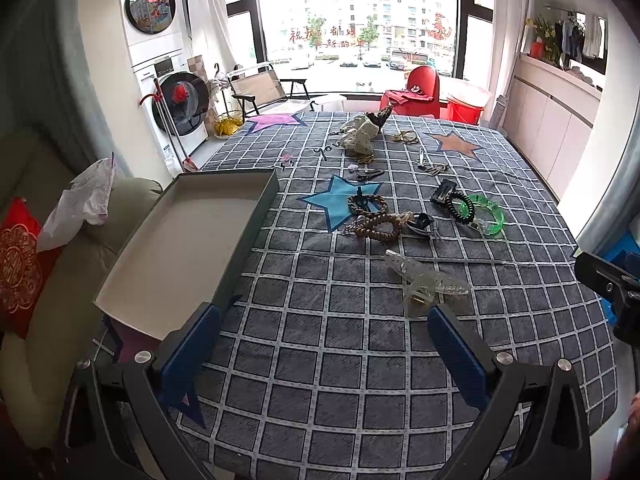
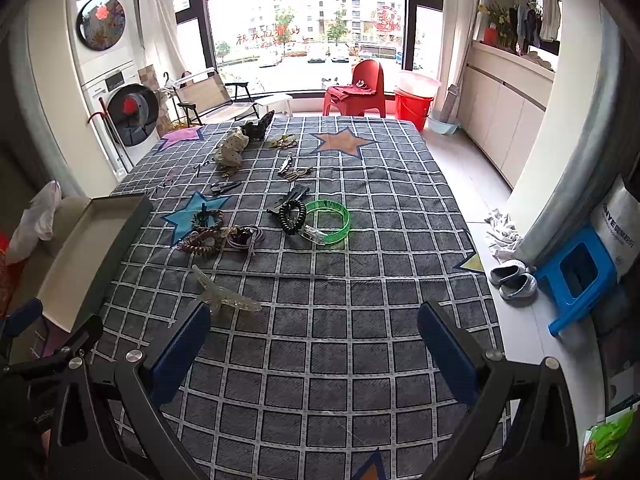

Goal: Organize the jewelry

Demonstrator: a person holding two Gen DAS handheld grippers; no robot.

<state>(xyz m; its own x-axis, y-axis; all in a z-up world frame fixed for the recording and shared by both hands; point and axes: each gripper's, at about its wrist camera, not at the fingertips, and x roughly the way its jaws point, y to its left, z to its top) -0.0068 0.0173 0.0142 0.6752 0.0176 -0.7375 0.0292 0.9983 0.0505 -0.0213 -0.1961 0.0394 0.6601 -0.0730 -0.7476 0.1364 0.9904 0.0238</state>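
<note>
Jewelry and hair accessories lie scattered on a checked tablecloth [image 1: 320, 344]. A clear hair claw [image 1: 424, 280] lies nearest, also in the right wrist view [image 2: 224, 296]. Brown bead bracelets [image 1: 376, 224] [image 2: 204, 236], a green bangle [image 1: 486, 214] [image 2: 330, 220] and a black coil tie [image 1: 460, 204] [image 2: 292, 216] lie mid-table. An open grey box [image 1: 188, 248] [image 2: 80, 256] sits at the left edge, empty. My left gripper [image 1: 324, 344] is open above the near cloth, just short of the claw. My right gripper [image 2: 314, 340] is open and empty over the near cloth.
A cream scrunchie [image 1: 362, 136] and small clips [image 1: 428, 164] lie farther back. A sofa with a red cushion [image 1: 20, 268] is left of the table. A blue stool [image 2: 576, 276] and slippers [image 2: 514, 280] are on the floor right. The table's right edge [image 2: 480, 248] drops off.
</note>
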